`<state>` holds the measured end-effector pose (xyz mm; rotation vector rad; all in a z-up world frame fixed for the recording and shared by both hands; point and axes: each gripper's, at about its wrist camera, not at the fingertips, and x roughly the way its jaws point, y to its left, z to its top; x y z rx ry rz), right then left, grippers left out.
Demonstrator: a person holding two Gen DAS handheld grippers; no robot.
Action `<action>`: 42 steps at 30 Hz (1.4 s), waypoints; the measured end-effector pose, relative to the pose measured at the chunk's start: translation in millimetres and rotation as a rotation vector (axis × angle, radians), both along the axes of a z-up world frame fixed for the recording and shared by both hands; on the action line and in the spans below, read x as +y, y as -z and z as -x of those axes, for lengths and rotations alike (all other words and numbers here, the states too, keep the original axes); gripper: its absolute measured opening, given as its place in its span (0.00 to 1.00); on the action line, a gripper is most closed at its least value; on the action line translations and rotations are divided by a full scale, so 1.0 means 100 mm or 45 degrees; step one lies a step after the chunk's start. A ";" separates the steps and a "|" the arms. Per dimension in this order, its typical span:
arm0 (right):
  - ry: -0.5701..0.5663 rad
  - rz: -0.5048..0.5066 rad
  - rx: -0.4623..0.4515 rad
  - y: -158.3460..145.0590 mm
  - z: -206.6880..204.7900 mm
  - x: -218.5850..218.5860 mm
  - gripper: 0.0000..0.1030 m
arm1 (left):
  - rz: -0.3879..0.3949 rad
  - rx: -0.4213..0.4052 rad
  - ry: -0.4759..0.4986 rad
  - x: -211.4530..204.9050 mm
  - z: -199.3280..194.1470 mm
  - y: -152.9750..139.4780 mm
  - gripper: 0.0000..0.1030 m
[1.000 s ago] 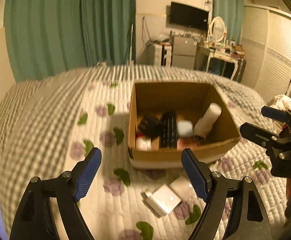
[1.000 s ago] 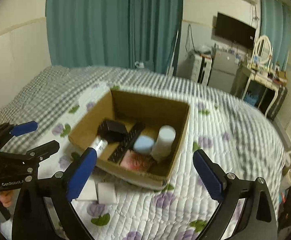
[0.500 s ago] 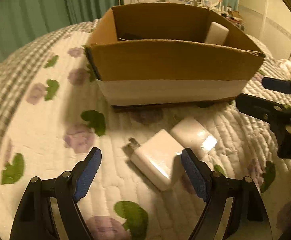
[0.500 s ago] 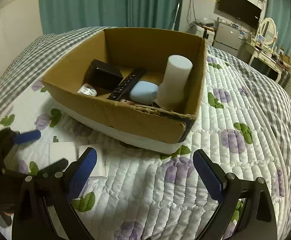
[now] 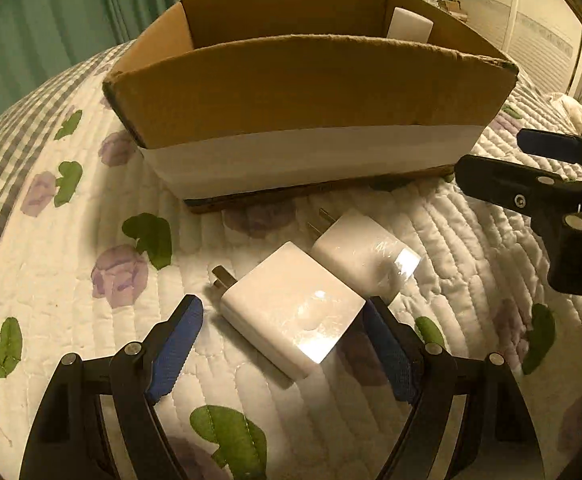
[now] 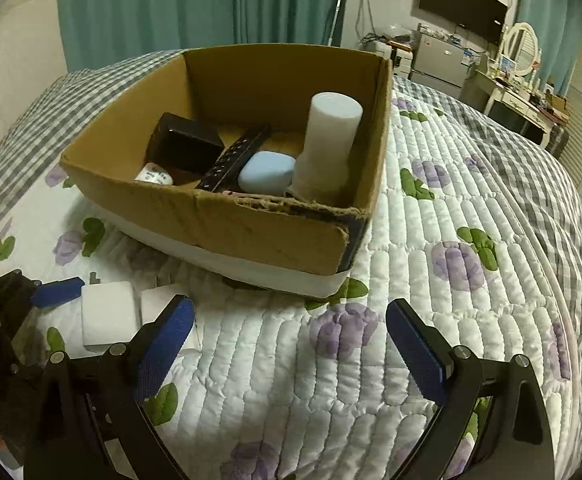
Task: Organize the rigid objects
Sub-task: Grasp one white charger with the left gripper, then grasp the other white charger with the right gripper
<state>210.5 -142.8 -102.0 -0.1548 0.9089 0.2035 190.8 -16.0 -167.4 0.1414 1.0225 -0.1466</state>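
White charger (image 5: pixel 295 312) lies flat on the quilt (image 5: pixel 71 280) between the spread, empty fingers of the left gripper (image 5: pixel 283 344). Second charger (image 5: pixel 365 254) touches its right side. Cardboard box (image 5: pixel 311 92) stands just behind both. Right gripper (image 6: pixel 289 350) hovers above bare quilt, jaws released, grasping nothing

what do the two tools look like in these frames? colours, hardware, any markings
Both match: the left tool and right tool have matte black angular frames with cut-out openings, silver screw heads at the joints, and fingers faced with ribbed blue pads. No lettering is legible now. No cables or sleeves in view.
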 end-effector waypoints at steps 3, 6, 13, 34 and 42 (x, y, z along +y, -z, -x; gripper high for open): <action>0.026 -0.013 0.006 0.01 -0.01 -0.03 0.94 | 0.008 0.003 -0.013 -0.02 -0.03 0.05 0.82; 0.047 -0.021 0.010 0.02 -0.03 -0.05 0.94 | -0.049 -0.007 -0.014 -0.12 -0.08 0.13 0.80; 0.048 -0.011 -0.022 0.00 0.01 -0.03 0.94 | 0.041 -0.068 -0.036 -0.09 -0.01 0.04 0.69; -0.345 0.033 0.281 0.46 -0.16 0.68 0.85 | 0.076 -0.205 -0.252 0.50 0.22 -0.34 0.69; -0.338 0.054 0.255 0.51 -0.21 0.75 0.61 | 0.061 -0.186 -0.248 0.48 0.23 -0.31 0.69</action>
